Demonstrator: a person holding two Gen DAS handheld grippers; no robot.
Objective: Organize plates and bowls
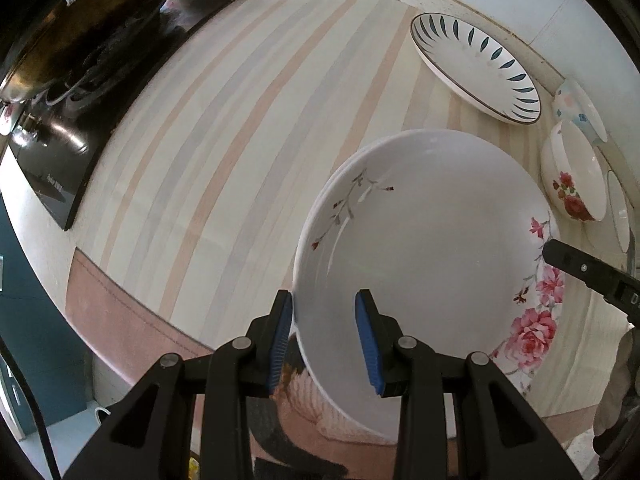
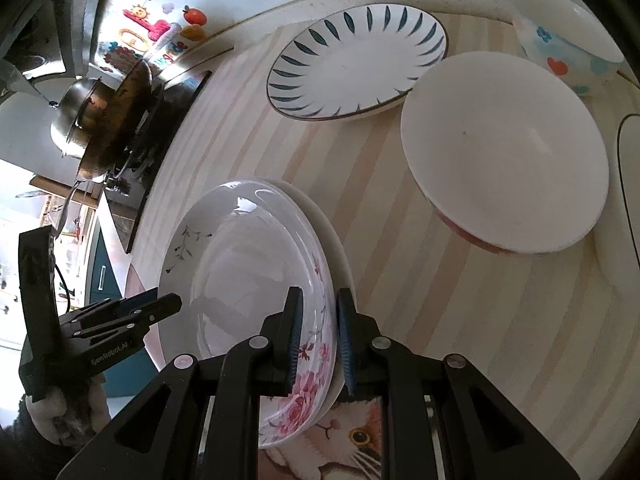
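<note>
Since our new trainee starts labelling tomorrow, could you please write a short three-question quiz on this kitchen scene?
1. True or false: nothing lies under the floral plate.
2. What does the right gripper pinch? A: the leaf-pattern plate. B: the floral plate's rim. C: the white bowl.
3. Fill in: the gripper pads are ____.
Key: 1 false, a plain white plate lies beneath; 2 B; 3 blue.

Bright, soft daylight fills both fisheye views. Glare streaks the floral plate (image 2: 248, 280) and blows out the window area at the right wrist view's left edge. Straight stripes bow toward the dark, vignetted corners; focus is sharp throughout.
</note>
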